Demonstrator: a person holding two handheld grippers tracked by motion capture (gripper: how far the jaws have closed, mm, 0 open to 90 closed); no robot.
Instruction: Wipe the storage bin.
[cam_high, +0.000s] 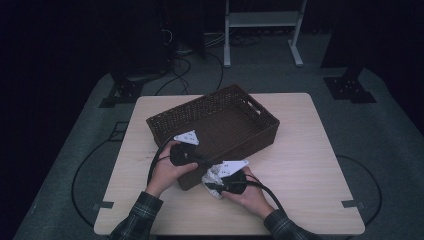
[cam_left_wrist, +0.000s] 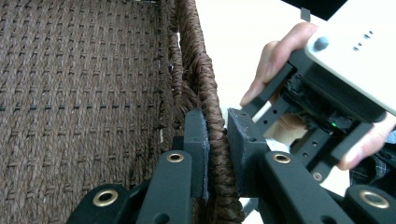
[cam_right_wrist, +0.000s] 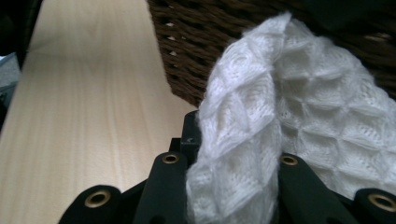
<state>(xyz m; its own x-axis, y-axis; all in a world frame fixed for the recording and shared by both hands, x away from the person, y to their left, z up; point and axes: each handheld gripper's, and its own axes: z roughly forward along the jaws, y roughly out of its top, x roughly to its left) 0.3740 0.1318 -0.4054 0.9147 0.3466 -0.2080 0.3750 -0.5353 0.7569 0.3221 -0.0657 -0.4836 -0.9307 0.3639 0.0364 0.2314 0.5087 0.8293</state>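
white cloth (cam_right_wrist: 261, 140) pinched in right gripper (cam_right_wrist: 229, 163) | beside basket (cam_right_wrist: 233, 51)

Dim high view, bright gripper views, soft close-up focus

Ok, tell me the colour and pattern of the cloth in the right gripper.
White cloth, waffle-knit; clearest in the right gripper view.

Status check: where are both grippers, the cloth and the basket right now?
Left gripper shut on wicker basket near wall. Right gripper shut on white waffle cloth, just outside the basket. Nothing blocking.
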